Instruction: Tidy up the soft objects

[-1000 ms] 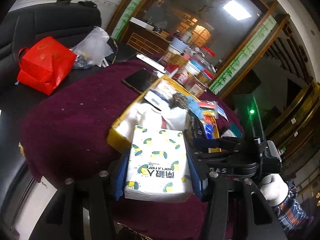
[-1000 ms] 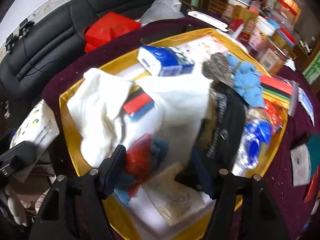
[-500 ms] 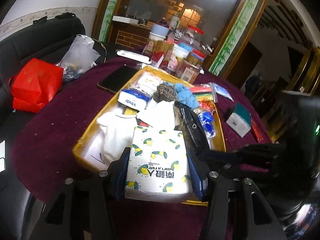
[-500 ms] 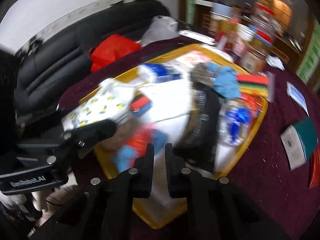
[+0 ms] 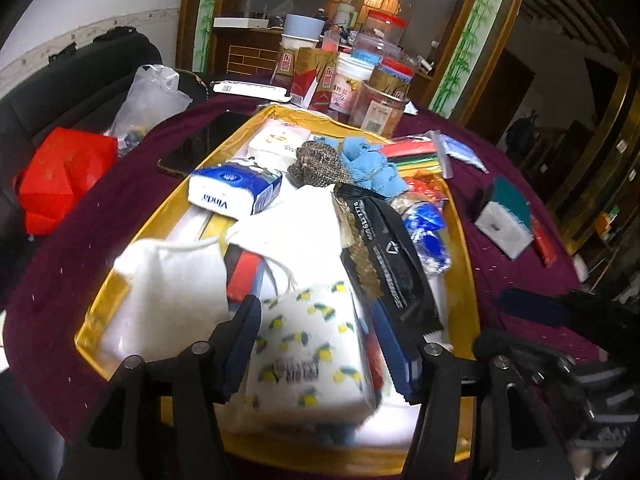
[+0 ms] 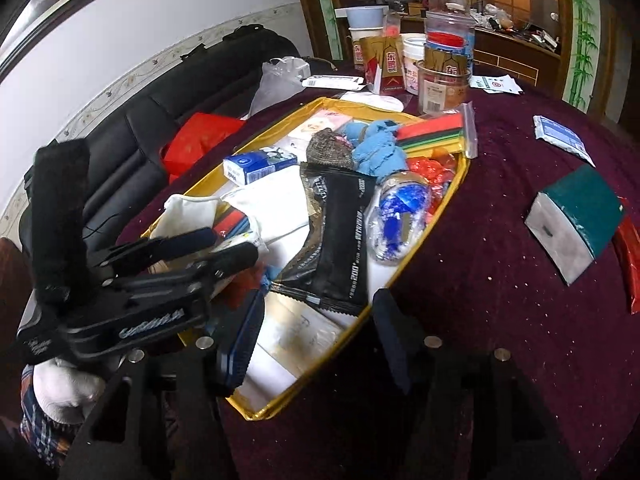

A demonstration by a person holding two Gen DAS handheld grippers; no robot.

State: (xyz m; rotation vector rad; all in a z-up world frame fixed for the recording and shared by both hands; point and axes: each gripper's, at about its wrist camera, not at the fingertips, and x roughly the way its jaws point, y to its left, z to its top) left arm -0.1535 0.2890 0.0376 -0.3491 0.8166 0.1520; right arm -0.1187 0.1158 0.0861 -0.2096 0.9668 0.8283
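Room: a dim living room with a black sofa [image 6: 132,128] at 10 o'clock, a white wall and a wood-framed glass cabinet at 12 o'clock.
Counter: a round counter [image 6: 500,280] under a dark purple cloth; a golden tray [image 5: 466,240] lies on it, crowded with soft things.
Left gripper [image 5: 316,344]: it hangs over the near end of the tray; the jaws are opening, and the lemon-print tissue pack [image 5: 308,344] is between them, blurred, and seems to be slipping free.
Task's thing: the tissue pack is over the tray at 6 o'clock in the left view, above a white cloth bag [image 5: 176,280].
Step in hand, as I judge: to release the pack into the tray. Better to let it go low and flat, then draw the jaws straight back, so the pads do not drag it out over the rim.
In the way: the white cloth bag at 9 o'clock, the black packet [image 5: 396,264] at 3 o'clock; little free room remains.
Right gripper [image 6: 316,340]: over the tray's near corner, jaws opening, nothing between them.
Other things: a blue tissue pack [image 6: 260,166], a blue cloth [image 6: 376,148], jars and cartons [image 6: 440,76] at 12 o'clock, a green box [image 6: 576,216] at 3 o'clock.
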